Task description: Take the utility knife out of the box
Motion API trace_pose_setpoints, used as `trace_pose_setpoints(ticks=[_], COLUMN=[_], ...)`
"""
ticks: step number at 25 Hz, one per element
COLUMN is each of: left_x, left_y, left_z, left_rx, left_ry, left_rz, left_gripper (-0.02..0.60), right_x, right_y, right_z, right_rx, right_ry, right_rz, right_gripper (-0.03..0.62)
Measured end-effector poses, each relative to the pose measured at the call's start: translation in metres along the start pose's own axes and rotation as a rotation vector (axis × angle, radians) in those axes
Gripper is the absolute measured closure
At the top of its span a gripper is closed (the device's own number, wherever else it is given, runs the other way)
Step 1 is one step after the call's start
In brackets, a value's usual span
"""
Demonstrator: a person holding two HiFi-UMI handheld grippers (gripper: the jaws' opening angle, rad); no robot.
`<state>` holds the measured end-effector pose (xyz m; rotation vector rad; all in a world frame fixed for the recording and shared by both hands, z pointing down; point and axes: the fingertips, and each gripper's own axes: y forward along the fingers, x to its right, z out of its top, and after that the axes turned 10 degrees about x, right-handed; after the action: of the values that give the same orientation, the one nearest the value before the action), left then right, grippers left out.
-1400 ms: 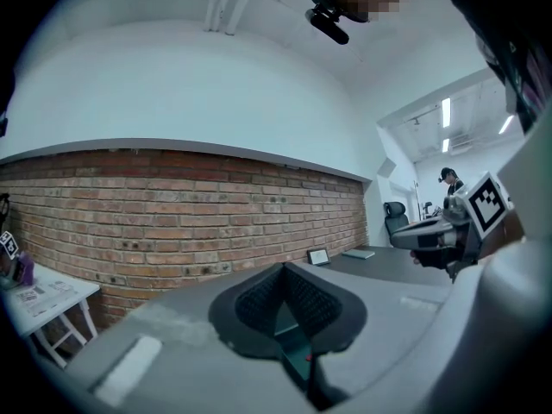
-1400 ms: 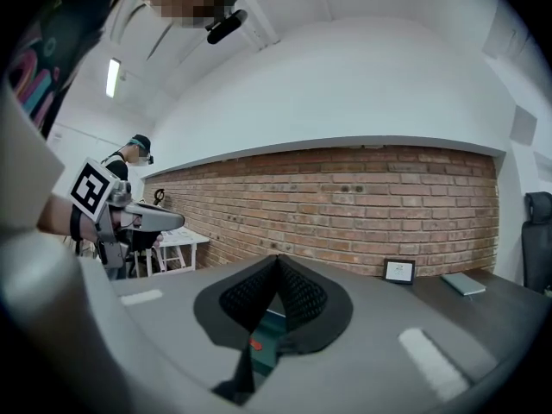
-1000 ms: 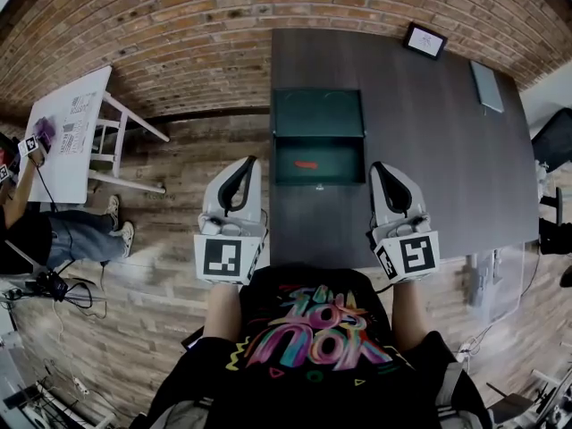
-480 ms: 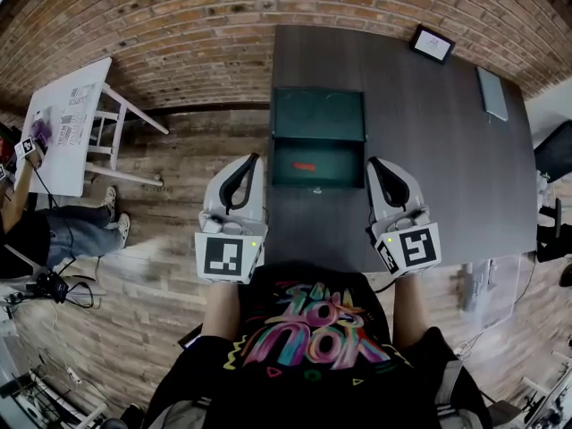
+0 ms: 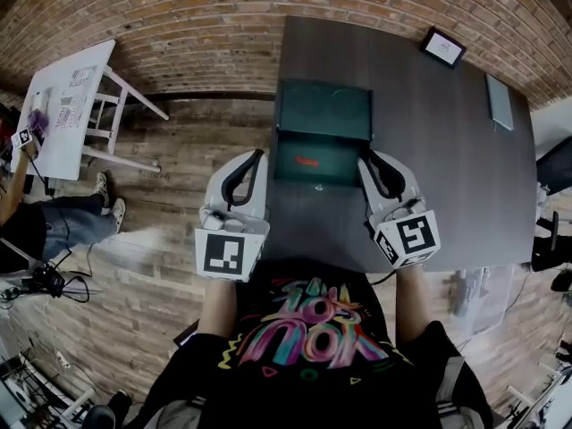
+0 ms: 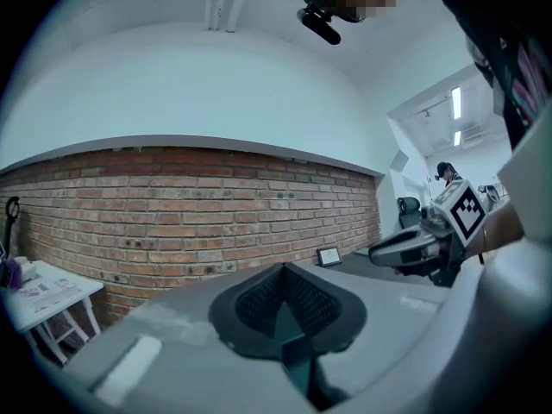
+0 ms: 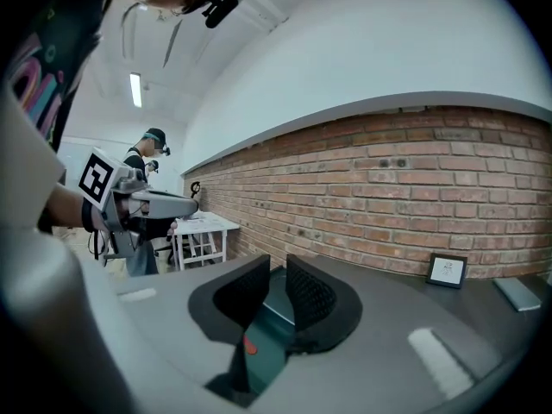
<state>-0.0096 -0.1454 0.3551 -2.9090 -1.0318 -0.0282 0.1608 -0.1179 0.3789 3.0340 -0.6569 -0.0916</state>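
Note:
A dark green box lies open on the dark table, its lid folded back to the far side. A small red utility knife lies in its tray, and shows as a red spot in the right gripper view. My right gripper hovers at the tray's right front corner. Its jaws are a little apart and opening, with nothing between the pads. My left gripper hangs at the table's left edge beside the box, its pads meeting, empty.
A small framed picture and a flat grey device sit at the table's far right. A white side table stands on the wooden floor at left, with another person near it. A brick wall runs behind the table.
My right gripper has moved forward and left toward the box's right front corner, and its jaws have parted. The left gripper has stayed about where it was.

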Motion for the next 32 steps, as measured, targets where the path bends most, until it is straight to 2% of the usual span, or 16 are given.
trace_pose_setpoints(ticks=[11,23,32], left_x=[-0.01,-0.019,-0.023], left_y=[-0.001,-0.001,0.001], left_z=[-0.009,-0.022,-0.028], left_rx=[-0.014,-0.041,-0.056], left_ry=[-0.013,-0.034,-0.036], left_rz=[0.029,0.054,0.058], left_gripper=[0.581,0.581,0.581], right_x=[-0.022,-0.037,-0.06], right_y=[0.045,0.065,0.079], right_z=[-0.03,-0.068,-0.104], right_rx=[-0.094,-0.208,-0.319], right_ry=[-0.008,-0.037,-0.126], right_rz=[0.15,0.242,0.383], right_gripper=[0.471,0.438,0.422])
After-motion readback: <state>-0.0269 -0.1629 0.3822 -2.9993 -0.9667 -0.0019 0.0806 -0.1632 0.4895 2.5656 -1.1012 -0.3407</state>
